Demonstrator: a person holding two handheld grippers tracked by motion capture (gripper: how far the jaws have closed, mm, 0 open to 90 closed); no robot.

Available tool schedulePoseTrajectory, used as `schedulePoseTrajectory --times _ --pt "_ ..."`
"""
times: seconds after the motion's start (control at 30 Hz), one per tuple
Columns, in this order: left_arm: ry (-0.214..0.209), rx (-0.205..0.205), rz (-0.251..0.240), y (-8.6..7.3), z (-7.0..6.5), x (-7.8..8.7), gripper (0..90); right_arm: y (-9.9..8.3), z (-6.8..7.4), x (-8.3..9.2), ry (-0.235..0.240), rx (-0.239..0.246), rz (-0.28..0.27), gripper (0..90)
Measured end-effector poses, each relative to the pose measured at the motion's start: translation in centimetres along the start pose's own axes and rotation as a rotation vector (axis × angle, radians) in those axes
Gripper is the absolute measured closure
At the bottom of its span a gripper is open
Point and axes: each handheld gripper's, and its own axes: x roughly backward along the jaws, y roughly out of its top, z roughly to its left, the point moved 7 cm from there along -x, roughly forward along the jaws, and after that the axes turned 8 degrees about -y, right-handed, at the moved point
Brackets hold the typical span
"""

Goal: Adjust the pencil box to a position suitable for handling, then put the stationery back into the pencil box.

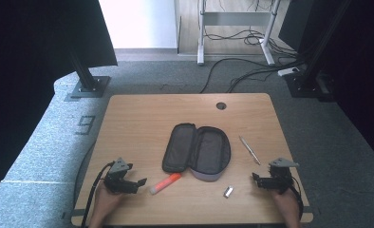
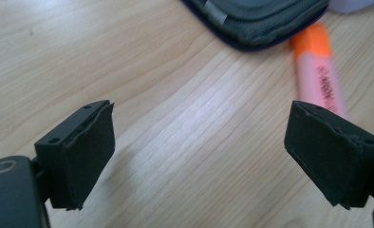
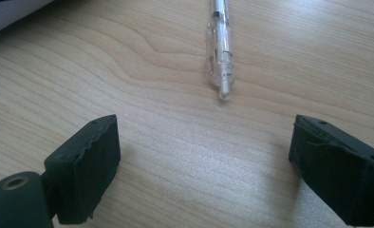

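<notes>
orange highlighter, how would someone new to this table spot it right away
Find the open dark pencil case mid-table. Just off its near left corner lies the highlighter, ahead of the left gripper. It alone is bright orange; the pen is clear.

Ahead of my left hand I see an orange highlighter with a pale pink barrel (image 1: 165, 183), lying flat on the wood and slanted, its orange cap (image 2: 310, 39) just beside the near edge of the open dark grey fabric pencil case (image 1: 197, 150), which lies spread flat at the table's middle with both halves facing up. Ahead of my right hand lies a clear plastic ballpoint pen (image 3: 219, 42), flat on the wood, its tip toward me, near the case's right side.
</notes>
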Motion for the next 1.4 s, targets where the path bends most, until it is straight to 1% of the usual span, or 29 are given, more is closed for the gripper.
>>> schedulePoseTrajectory --times 0.1,0.17,0.27,0.3,0.33,0.37,0.4,0.73,1.4 --pt "0.002 0.004 0.011 -0.5 0.1 0.0 9.9 0.0 0.0 0.0 0.0 0.0 0.0 9.5" --pt "0.005 -0.003 0.029 -1.0 0.0 -0.1 9.9 0.0 0.0 0.0 0.0 0.0 0.0 9.6" --pt "0.013 -0.022 0.036 -1.1 -0.2 -0.2 9.7 0.0 0.0 0.0 0.0 0.0 0.0 9.5" --pt "0.013 -0.022 0.036 -1.1 -0.2 -0.2 9.7 0.0 0.0 0.0 0.0 0.0 0.0 9.5" --pt "0.028 -0.03 0.07 -1.2 -0.1 -0.5 9.7 0.0 0.0 0.0 0.0 0.0 0.0 9.6" --pt "0.028 -0.03 0.07 -1.2 -0.1 -0.5 9.6 0.0 0.0 0.0 0.0 0.0 0.0 9.5" --pt "0.049 -0.04 0.091 -1.2 -0.2 -0.7 8.9 0.0 0.0 0.0 0.0 0.0 0.0 9.6" --pt "0.052 -0.031 0.092 -1.2 -0.2 -0.8 8.3 0.0 0.0 0.0 -0.001 -0.002 -0.002 9.5" --pt "0.053 -0.03 0.092 -1.2 -0.2 -0.8 8.3 0.1 0.0 0.0 0.006 0.007 -0.002 9.8"
